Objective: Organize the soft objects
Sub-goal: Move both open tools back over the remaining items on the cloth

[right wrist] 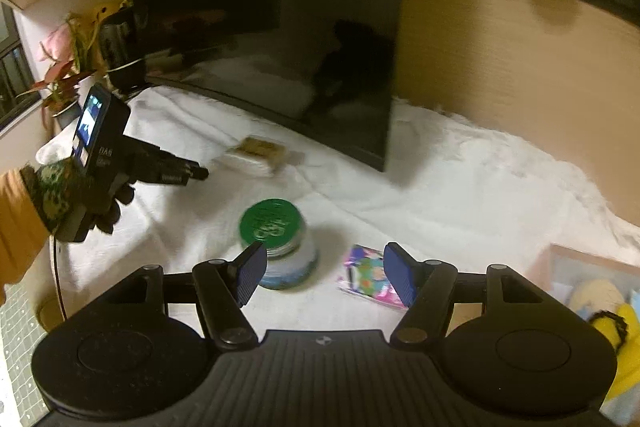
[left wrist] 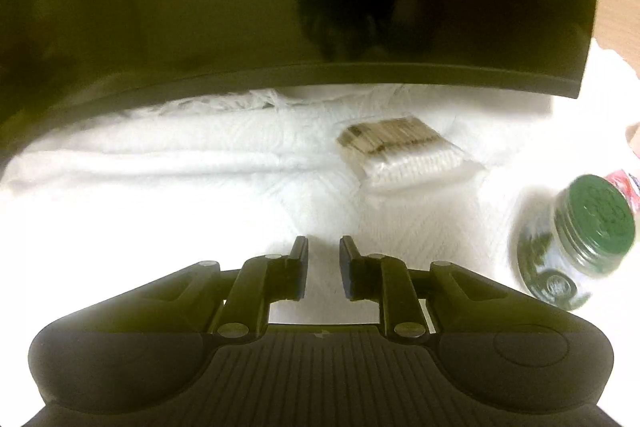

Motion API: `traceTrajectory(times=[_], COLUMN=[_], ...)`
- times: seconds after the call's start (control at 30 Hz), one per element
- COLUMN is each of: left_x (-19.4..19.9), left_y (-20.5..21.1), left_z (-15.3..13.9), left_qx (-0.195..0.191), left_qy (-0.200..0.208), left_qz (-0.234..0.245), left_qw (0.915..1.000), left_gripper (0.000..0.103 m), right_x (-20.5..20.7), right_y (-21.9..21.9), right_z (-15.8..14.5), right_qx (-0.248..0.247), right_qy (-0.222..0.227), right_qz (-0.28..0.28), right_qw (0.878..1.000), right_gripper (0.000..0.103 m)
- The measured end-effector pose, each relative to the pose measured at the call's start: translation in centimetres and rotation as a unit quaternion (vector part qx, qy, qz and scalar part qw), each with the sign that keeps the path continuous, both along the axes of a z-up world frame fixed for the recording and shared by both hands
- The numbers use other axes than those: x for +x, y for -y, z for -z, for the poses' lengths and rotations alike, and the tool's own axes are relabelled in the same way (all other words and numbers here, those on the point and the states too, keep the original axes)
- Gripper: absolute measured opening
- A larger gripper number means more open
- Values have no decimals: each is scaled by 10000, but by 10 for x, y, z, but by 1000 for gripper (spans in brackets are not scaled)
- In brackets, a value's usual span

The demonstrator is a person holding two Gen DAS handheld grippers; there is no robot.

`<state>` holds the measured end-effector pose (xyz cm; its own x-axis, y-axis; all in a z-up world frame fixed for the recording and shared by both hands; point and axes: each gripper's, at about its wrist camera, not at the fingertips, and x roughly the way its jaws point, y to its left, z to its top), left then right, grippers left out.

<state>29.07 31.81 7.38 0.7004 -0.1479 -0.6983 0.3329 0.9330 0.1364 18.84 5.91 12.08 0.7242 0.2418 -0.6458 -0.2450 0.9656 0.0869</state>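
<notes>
Your left gripper (left wrist: pixel 323 267), jaws narrowly apart and empty, hangs over the white cloth (left wrist: pixel 160 187), aimed toward the cotton-swab pack (left wrist: pixel 404 155). Your right gripper (right wrist: pixel 324 275) is wide open and empty, between green-lidded jar (right wrist: pixel 280 243) and colourful packet (right wrist: pixel 368 275). Approach step; next, close on a soft item, probably for the box (right wrist: pixel 592 267) at right.

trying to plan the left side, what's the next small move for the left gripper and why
Probably ease the left gripper forward toward the clear packet of cotton swabs and widen the jaws first. The packet lies on the white cloth just ahead and slightly right, below the dark screen. The jaws are empty and stand narrower than the packet looks.
</notes>
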Motion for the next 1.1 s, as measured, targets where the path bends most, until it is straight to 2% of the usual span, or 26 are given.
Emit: traceTrajectory(times=[0.07,0.1,0.2,0.23,0.27,0.3,0.33,0.4,0.47,0.53,0.7,0.83,0.9,0.93,1.0,1.07,1.1], left_x=[1,3,10,15,20,26,33,45,53,58,22,-30,-57,-69,-93,-113,-126], left_y=[-8,-11,-8,-3,4,16,27,40,40,32,8,-16,-32,-39,-56,-70,-75], left_z=[-11,-20,-37,-40,-43,-44,-42,-37,-32,-29,-40,-45,-46,-46,-44,-39,-36], left_qx=[-85,-287,-1156,-1330,-1400,-1304,-1106,-843,-989,-1296,-1858,-2066,-2138,-2175,-2269,-2325,-2338], left_qy=[328,455,366,316,283,252,227,249,212,150,303,496,538,531,493,476,495], left_qz=[-186,-322,-576,-598,-592,-606,-691,-922,-1080,-1246,-1231,-1257,-1345,-1408,-1612,-1870,-2000], left_qw=[9993,9980,9910,9888,9880,9893,9912,9919,9890,9836,9744,9690,9661,9644,9592,9533,9502], left_gripper=[21,21,21,21,21,23,25,23,24,24,23,23,23,22,22,22,22], right_x=[4,6,9,10,10,10,9,5,5,7,27,63,80,91,112,131,137], right_y=[-7,-10,-19,-22,-24,-26,-27,-27,-24,-20,-28,-72,-94,-102,-111,-116,-120], right_z=[2,3,7,8,9,9,9,7,6,5,-6,-14,-14,-14,-14,-13,-13], right_qx=[53,59,55,47,30,11,-13,-62,-125,-174,-403,-1098,-1442,-1537,-1595,-1631,-1713], right_qy=[-40,-55,-120,-146,-155,-150,-134,-74,-28,11,165,351,309,217,-69,-304,-335], right_qz=[-83,-123,-233,-264,-288,-305,-317,-324,-287,-178,-181,-592,-1042,-1307,-1622,-1838,-1911], right_qw=[9999,9999,9996,9995,9995,9994,9994,9994,9995,9997,9989,9916,9836,9792,9738,9689,9659], right_gripper=[65,65,65,65,65,65,65,65,65,65,65,64,52,39,33,21,20])
